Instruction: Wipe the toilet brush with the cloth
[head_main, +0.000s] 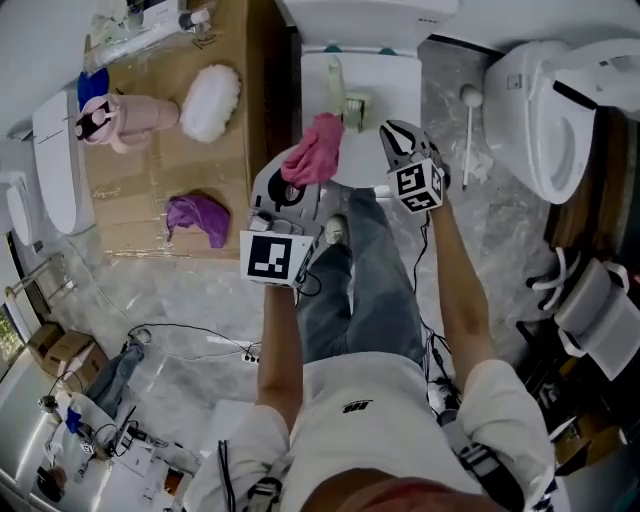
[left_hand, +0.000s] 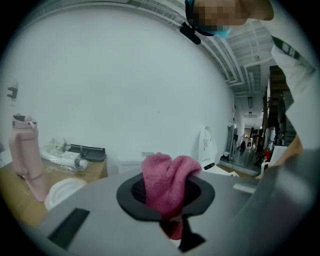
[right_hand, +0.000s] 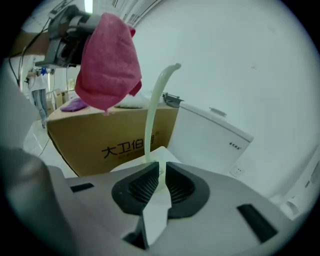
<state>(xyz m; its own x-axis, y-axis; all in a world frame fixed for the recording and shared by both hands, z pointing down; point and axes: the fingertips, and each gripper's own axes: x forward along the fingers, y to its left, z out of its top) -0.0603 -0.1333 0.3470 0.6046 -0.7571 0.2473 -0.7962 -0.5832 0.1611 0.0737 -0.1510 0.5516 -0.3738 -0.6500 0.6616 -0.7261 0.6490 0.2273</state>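
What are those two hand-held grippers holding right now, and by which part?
The left hand-held gripper pinches the pink cloth by a bunched lower fold. The right hand-held gripper clamps the pale toilet brush low on its thin handle.

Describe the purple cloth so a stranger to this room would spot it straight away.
Find the cardboard box left of the toilet that the person faces. On its top, at the edge nearest the person, lies the crumpled purple cloth. Its neighbours, a pink bottle and a white fluffy pad, sit farther back, and neither is purple.
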